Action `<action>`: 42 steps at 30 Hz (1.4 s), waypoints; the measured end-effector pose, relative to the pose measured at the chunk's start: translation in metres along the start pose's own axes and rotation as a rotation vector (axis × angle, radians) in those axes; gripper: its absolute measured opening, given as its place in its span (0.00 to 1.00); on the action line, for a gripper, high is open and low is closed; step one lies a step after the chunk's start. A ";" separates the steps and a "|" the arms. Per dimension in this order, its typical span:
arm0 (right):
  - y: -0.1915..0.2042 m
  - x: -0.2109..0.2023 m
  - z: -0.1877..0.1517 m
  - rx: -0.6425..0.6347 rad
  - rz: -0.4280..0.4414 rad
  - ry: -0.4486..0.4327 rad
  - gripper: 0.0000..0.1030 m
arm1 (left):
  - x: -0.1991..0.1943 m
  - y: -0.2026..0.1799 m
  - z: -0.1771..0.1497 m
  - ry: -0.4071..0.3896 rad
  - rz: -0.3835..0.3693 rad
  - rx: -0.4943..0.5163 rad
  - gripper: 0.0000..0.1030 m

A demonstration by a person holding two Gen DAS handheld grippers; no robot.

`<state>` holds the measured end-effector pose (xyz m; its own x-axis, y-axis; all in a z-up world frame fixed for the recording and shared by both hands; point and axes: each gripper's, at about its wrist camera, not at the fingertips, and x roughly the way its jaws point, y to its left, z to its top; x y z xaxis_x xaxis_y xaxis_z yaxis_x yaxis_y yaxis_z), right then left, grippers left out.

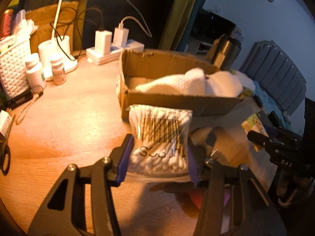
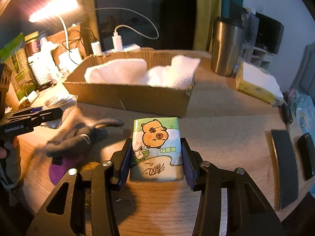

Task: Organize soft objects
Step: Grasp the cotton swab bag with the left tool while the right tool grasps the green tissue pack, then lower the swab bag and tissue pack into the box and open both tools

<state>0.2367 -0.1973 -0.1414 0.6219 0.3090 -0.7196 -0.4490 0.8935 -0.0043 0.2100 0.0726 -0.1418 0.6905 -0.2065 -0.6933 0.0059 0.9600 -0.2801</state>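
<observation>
Clear cotton swab bag (image 1: 160, 135); green tissue pack (image 2: 156, 149) bears cartoon capybara

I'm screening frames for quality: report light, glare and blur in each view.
Left wrist view: warm lamp light on the desk, dark right side, cotton swab pack smeared by motion blur. Right wrist view: lamp blows out into glare, tissue pack sharp, dark glove blurred; fisheye bending in both.

My swab bag (image 1: 160, 135) looks like glossy plastic; tissue pack (image 2: 156, 149) glossy; box (image 2: 137, 96) matt cardboard; table (image 1: 65, 129) smooth wood.
</observation>
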 end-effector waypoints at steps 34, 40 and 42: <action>0.003 0.040 0.107 -0.061 0.098 -0.100 0.47 | 0.039 -0.006 0.084 -0.050 0.011 0.012 0.50; 0.002 0.063 0.114 -0.054 0.097 -0.070 0.51 | 0.060 -0.002 0.085 -0.002 0.029 -0.010 0.58; 0.003 0.066 0.114 -0.050 0.096 -0.070 0.61 | 0.059 -0.002 0.086 -0.008 0.025 -0.007 0.69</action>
<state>0.3496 -0.1374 -0.1094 0.6172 0.4158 -0.6680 -0.5391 0.8419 0.0259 0.3130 0.0746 -0.1256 0.6964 -0.1811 -0.6944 -0.0160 0.9635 -0.2673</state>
